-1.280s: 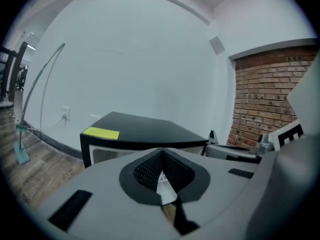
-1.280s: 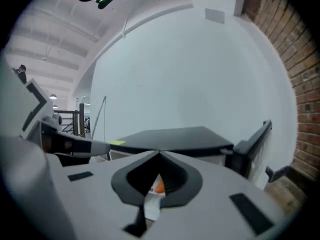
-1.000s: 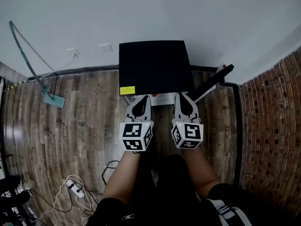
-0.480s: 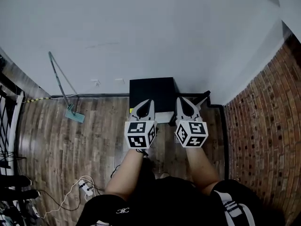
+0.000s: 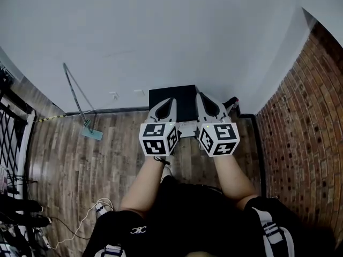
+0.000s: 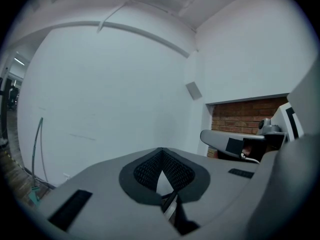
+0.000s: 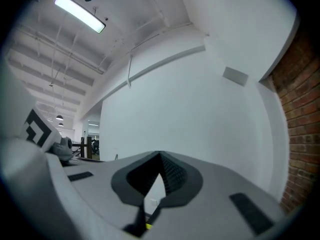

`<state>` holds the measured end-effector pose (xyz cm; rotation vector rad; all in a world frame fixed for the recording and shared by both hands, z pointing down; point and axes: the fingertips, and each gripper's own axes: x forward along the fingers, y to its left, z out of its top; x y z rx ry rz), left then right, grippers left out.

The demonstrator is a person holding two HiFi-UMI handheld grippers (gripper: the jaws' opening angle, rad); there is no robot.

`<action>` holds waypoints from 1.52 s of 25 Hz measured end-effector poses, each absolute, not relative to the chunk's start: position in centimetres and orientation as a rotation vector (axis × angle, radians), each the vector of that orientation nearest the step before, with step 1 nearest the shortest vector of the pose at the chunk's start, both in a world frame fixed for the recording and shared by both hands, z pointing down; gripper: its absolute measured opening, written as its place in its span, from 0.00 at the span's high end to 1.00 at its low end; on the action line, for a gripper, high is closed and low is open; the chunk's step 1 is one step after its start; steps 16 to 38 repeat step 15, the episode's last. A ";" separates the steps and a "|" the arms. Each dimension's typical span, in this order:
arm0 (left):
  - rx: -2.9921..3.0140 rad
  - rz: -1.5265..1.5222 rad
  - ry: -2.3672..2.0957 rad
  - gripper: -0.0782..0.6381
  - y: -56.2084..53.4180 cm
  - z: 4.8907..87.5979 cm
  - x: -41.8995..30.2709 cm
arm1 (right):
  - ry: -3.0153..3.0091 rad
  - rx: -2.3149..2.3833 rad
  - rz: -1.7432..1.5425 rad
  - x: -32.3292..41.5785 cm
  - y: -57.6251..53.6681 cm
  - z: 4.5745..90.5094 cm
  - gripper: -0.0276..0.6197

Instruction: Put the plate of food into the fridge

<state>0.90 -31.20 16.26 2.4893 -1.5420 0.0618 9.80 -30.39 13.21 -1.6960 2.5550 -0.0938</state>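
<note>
A small black fridge point(image 5: 177, 96) stands on the wooden floor against the white wall, seen from above and partly hidden by both grippers. No plate of food shows in any view. My left gripper point(image 5: 167, 103) is held up in front of the fridge's left part, jaws shut with nothing between them. Beside it my right gripper point(image 5: 203, 97) is over the fridge's right part, also shut and empty. In the left gripper view the left gripper point(image 6: 161, 150) points at the white wall. The right gripper point(image 7: 160, 155) in its own view points at wall and ceiling.
A long-handled mop point(image 5: 80, 105) leans on the wall left of the fridge. A brick wall point(image 5: 303, 122) closes the right side. A power strip with cables point(image 5: 102, 208) lies on the floor at lower left, and a black rack point(image 5: 12, 138) stands at the far left.
The head view has pulled back and up, so the fridge looks smaller and farther. Both grippers have risen and stay shut side by side.
</note>
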 end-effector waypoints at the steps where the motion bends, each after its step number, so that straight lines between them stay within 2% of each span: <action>1: 2.493 0.060 -1.543 0.90 -30.9 16.1 1.2 | 2.557 -1.697 -0.089 10.0 -30.1 13.2 0.94; 15: 2.517 0.066 -1.523 0.90 -28.6 16.1 4.0 | 2.558 -1.699 -0.147 12.5 -28.0 14.5 0.94; 38: 2.517 0.066 -1.523 0.90 -28.6 16.1 4.0 | 2.558 -1.699 -0.147 12.5 -28.0 14.5 0.94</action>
